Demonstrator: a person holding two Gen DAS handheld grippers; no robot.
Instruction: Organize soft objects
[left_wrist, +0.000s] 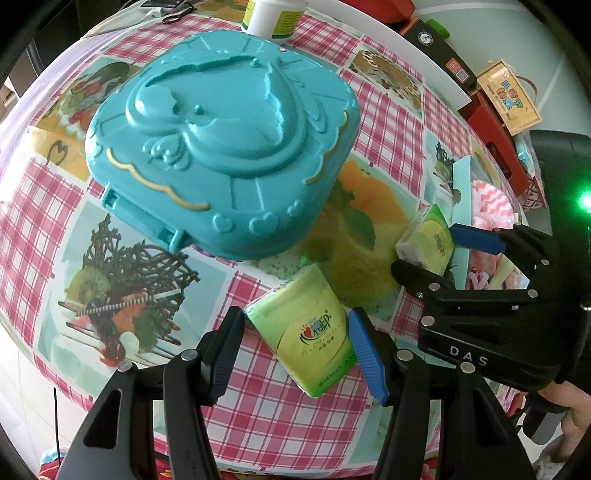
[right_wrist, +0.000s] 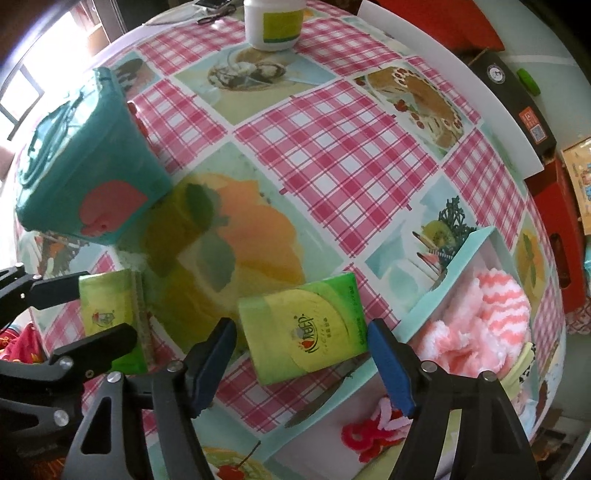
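Left wrist view, lower middle: left gripper (left_wrist: 295, 354) fingers open around a soft green tissue pack (left_wrist: 306, 332) on the tabletop. Right gripper (right_wrist: 299, 365) fingers open around another (right_wrist: 306, 332). Squeezing crookedly might make it slip.

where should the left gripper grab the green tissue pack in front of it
Across its two long side edges, coming straight down over the tissue pack. It lies flat on the tablecloth between the left gripper fingers, which are open and already flank those edges. The soft pack should compress slightly.
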